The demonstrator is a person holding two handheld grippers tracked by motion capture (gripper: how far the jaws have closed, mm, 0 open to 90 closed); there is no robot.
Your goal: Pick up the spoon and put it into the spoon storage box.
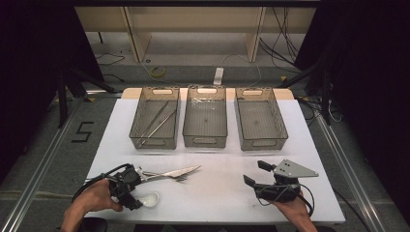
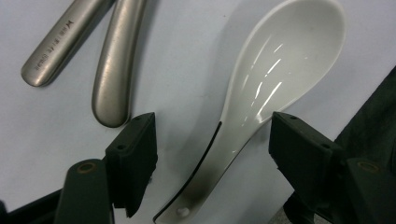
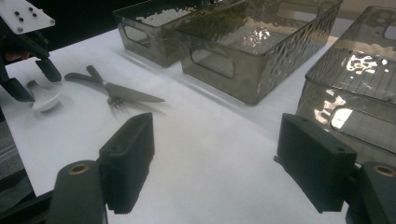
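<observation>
Left gripper (image 2: 212,140) fingers apart astride a glossy white ceramic spoon (image 2: 275,79); right gripper (image 3: 215,154) fingers apart, empty.

i see three clear, dimpled bins (image 1: 205,117) in a row across the far half of the white table (image 1: 217,191) — left bin (image 1: 154,118), middle bin (image 1: 205,116), right bin (image 1: 261,118). the left one holds long metal tongs (image 1: 155,123) lying at a slant; i can make out nothing in the other two. nearer me, a table knife (image 1: 176,172) and a fork (image 1: 179,178) lie crossed, touching — their steel handles (image 2: 112,60) side by side. a taped figure five (image 1: 82,131) marks the floor left of the table, and a yellow tape roll (image 1: 157,72) lies beyond it.
</observation>
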